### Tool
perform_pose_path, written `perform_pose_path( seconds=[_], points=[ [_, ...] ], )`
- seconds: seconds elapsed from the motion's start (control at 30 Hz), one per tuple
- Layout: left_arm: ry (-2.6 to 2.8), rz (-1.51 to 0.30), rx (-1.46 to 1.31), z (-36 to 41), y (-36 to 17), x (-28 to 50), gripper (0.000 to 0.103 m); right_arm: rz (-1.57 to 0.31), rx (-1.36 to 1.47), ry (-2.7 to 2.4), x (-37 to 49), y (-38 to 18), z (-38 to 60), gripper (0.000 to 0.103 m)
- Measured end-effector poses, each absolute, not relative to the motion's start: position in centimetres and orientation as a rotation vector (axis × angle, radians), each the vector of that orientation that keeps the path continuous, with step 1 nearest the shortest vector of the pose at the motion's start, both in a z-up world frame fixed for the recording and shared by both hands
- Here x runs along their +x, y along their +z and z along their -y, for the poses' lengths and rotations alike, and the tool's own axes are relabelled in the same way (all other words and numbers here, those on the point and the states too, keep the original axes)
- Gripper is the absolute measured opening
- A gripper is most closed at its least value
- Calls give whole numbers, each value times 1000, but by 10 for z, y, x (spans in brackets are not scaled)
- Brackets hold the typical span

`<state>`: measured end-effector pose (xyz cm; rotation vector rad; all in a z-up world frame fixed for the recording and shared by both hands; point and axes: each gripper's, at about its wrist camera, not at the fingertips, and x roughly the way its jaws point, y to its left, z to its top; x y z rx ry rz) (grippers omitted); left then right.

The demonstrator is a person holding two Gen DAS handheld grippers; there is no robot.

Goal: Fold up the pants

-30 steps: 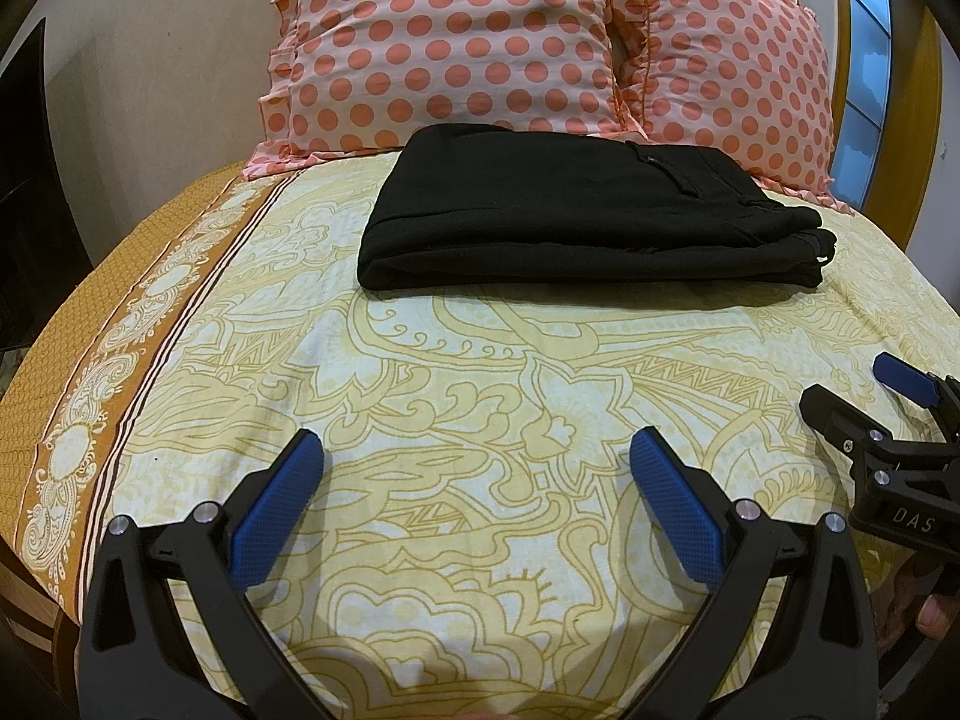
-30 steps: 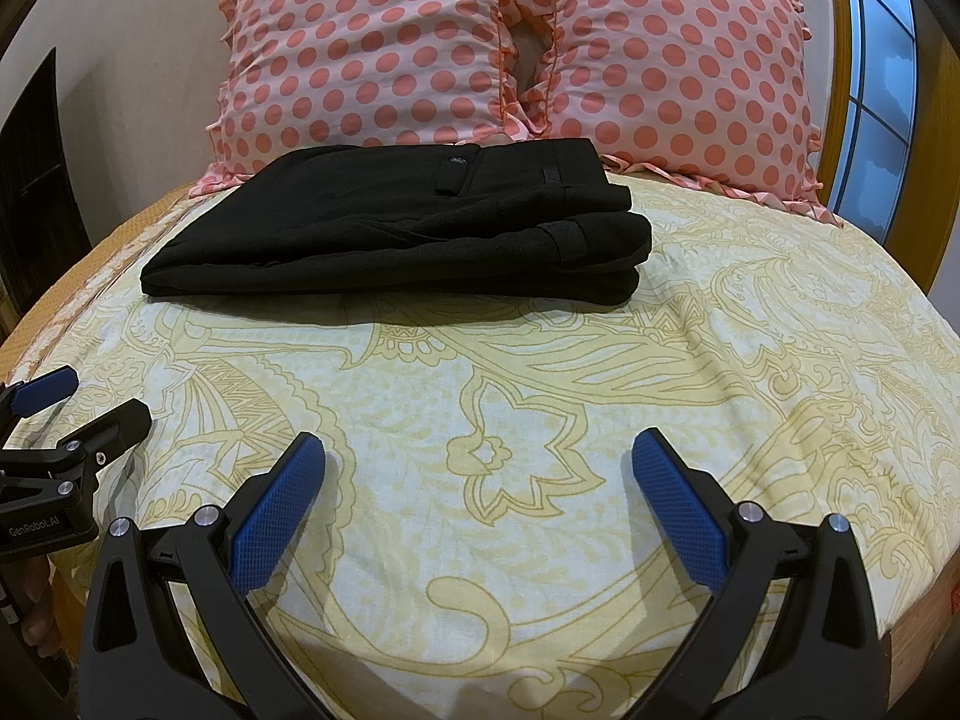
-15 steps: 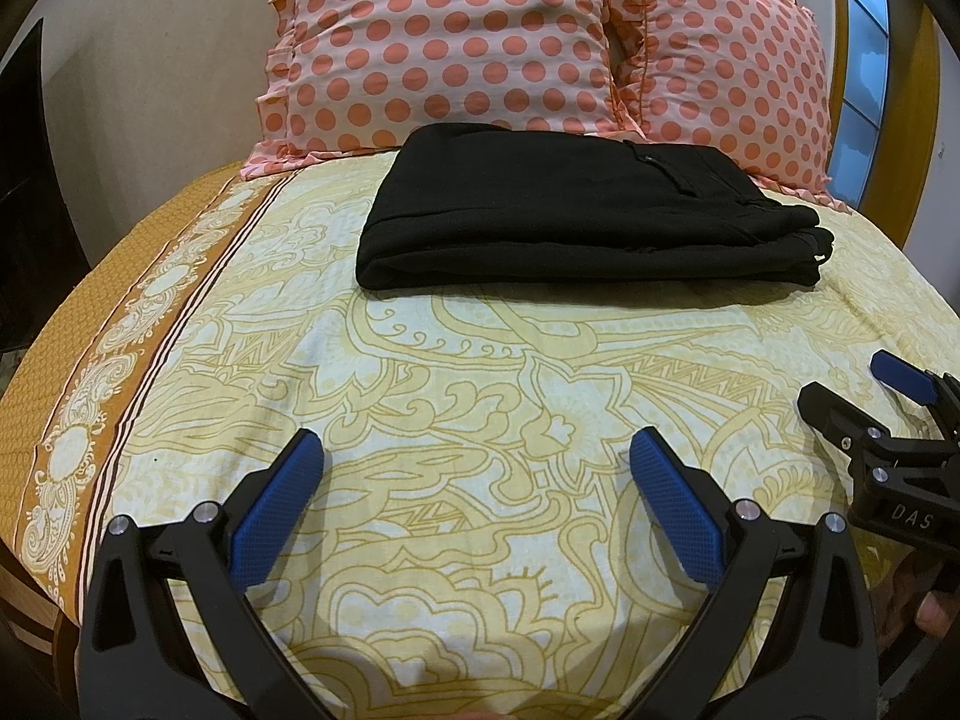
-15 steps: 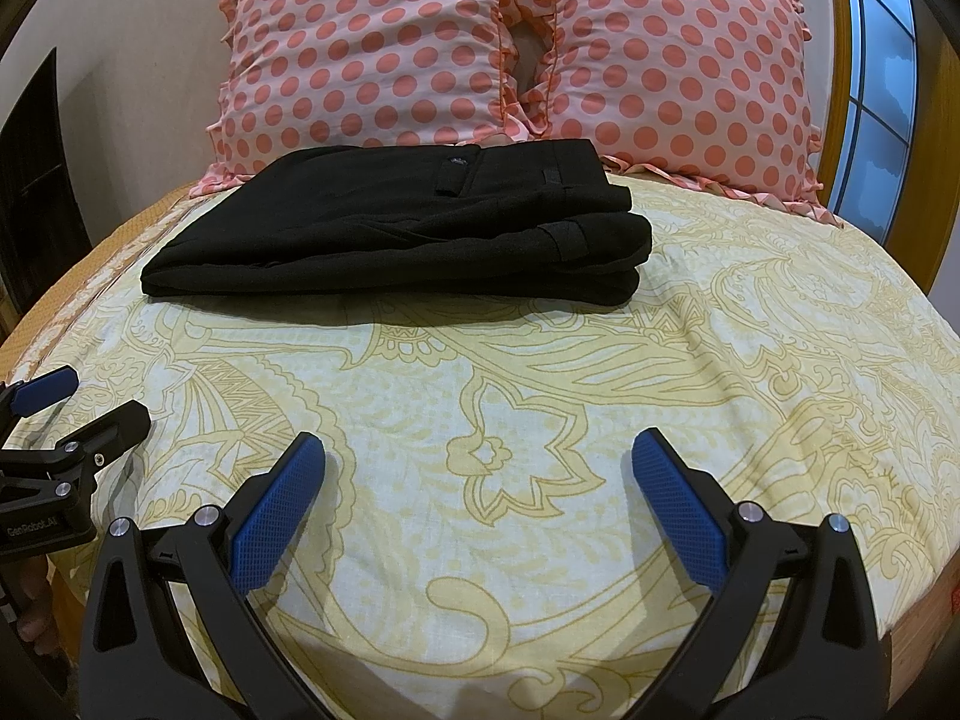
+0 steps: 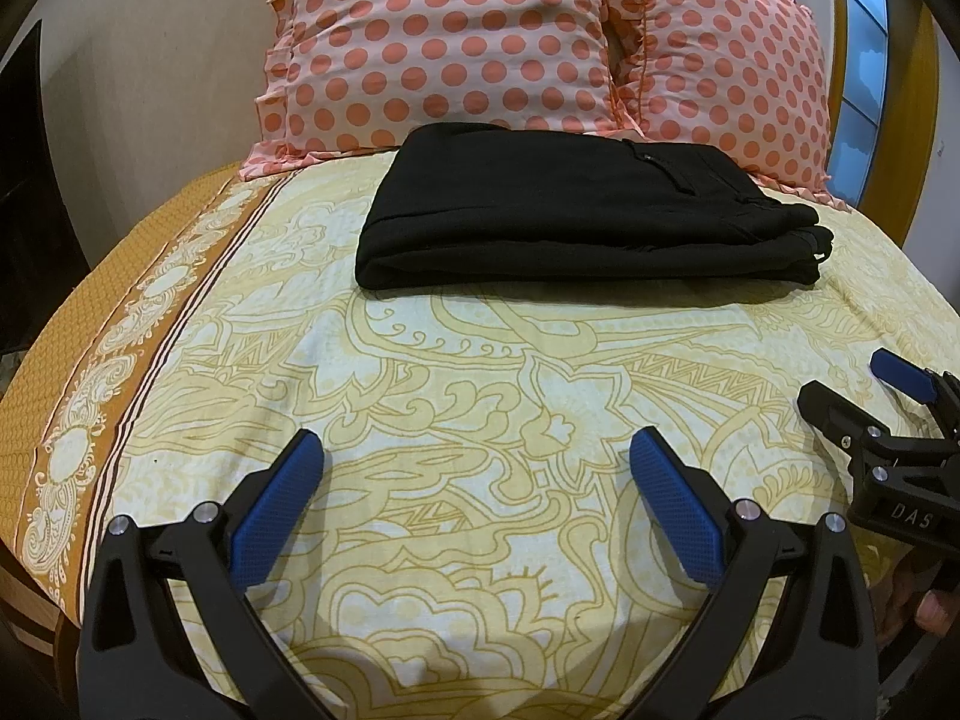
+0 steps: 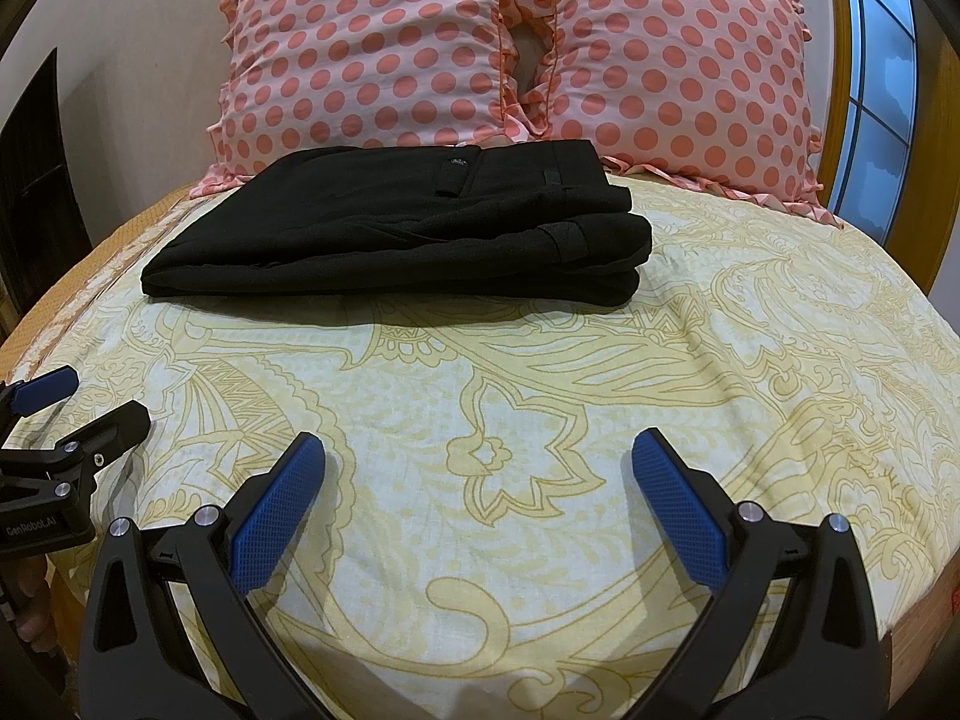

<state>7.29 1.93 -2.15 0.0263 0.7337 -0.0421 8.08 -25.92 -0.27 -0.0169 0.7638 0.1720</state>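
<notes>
Black pants [image 5: 576, 210] lie folded in a neat stack on the yellow patterned bedsheet [image 5: 456, 384], just in front of the pillows; they also show in the right wrist view [image 6: 408, 228]. My left gripper [image 5: 477, 456] is open and empty, low over the sheet, well short of the pants. My right gripper [image 6: 478, 456] is open and empty at the same distance. Each gripper shows at the edge of the other's view: the right one [image 5: 852, 390] and the left one [image 6: 84, 399].
Two pink pillows with orange dots [image 5: 438, 42] [image 6: 672, 60] lean at the head of the bed. The orange border of the sheet [image 5: 78, 324] marks the left bed edge. A wooden frame and window [image 6: 882, 90] stand at the right.
</notes>
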Motion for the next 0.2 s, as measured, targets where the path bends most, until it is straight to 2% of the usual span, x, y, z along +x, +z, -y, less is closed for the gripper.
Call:
perform_pose_path(
  seconds=[0.2],
  points=[
    [-45, -733, 27, -19, -21, 72, 101, -763, -17, 172, 81, -3, 259, 102]
  ],
)
